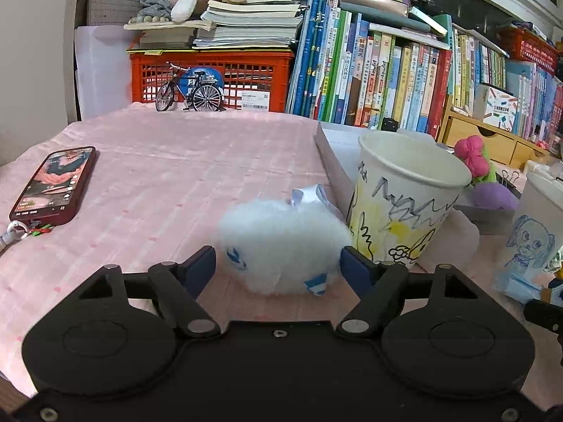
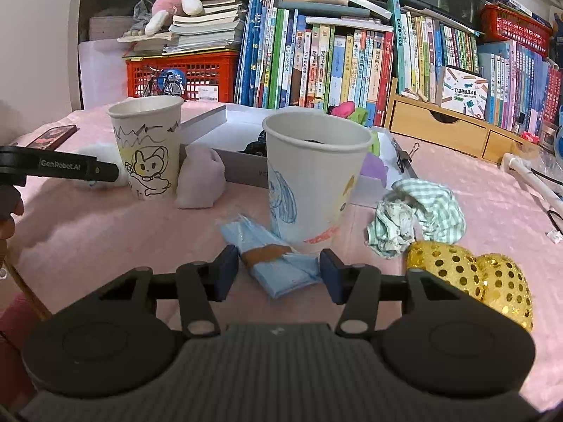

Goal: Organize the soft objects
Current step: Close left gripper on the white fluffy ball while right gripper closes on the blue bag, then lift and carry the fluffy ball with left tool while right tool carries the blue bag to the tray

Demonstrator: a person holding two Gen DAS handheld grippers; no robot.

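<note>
A white fluffy toy (image 1: 281, 246) with blue marks lies on the pink cloth, right against a drawn-on paper cup (image 1: 404, 204). My left gripper (image 1: 279, 267) is open around the toy: its right pad brushes the fur, its left pad stands just clear. My right gripper (image 2: 279, 272) is open astride a folded light-blue packet (image 2: 274, 263) with a brown band, lying in front of a second paper cup (image 2: 313, 183). A lilac pouch (image 2: 200, 179), a green checked cloth (image 2: 415, 214) and a gold sequin heart (image 2: 475, 281) lie nearby.
A phone (image 1: 52, 183) lies at the left of the cloth. A grey open box (image 2: 211, 130) with soft items sits behind the cups. Along the back stand a red crate (image 1: 211, 77), a model bicycle (image 1: 191, 88), rows of books (image 1: 369, 81) and wooden drawers (image 2: 440, 123).
</note>
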